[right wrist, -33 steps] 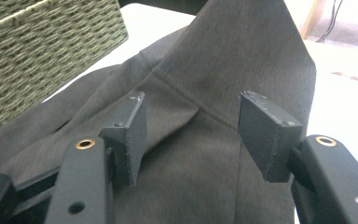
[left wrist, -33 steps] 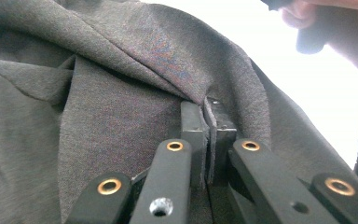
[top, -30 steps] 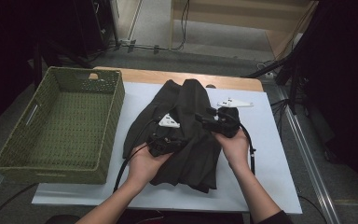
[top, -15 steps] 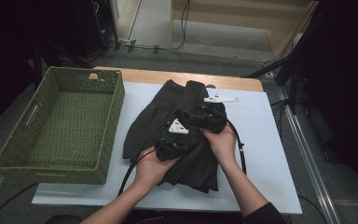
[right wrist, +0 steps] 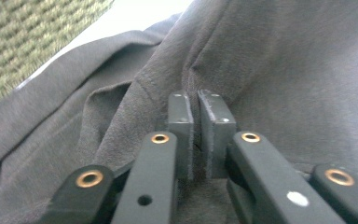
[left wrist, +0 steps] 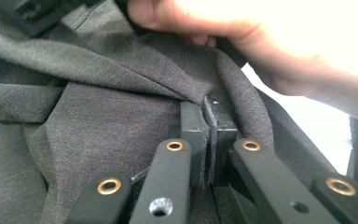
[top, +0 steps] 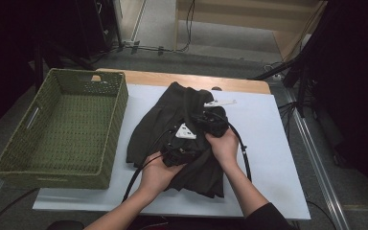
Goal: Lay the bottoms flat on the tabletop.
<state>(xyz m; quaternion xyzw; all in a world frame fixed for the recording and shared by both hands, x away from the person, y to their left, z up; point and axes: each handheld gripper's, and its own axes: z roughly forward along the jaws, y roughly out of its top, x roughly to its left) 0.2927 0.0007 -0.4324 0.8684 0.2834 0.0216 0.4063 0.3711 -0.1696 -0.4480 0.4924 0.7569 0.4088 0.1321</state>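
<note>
The dark garment [top: 182,139] lies on the white sheet [top: 268,158], just right of the green basket [top: 62,129]. The left gripper [left wrist: 208,140] is clamped on a fabric fold. The right gripper [right wrist: 196,135] has just closed on the garment.

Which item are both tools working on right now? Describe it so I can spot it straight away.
Start at the white sheet covering the table, just right of the green woven basket. In its middle lies a dark grey garment, crumpled and partly folded, with the left tool and the right tool each pinching a fold of it. It is the one piece of cloth there, far darker than the sheet.
</note>
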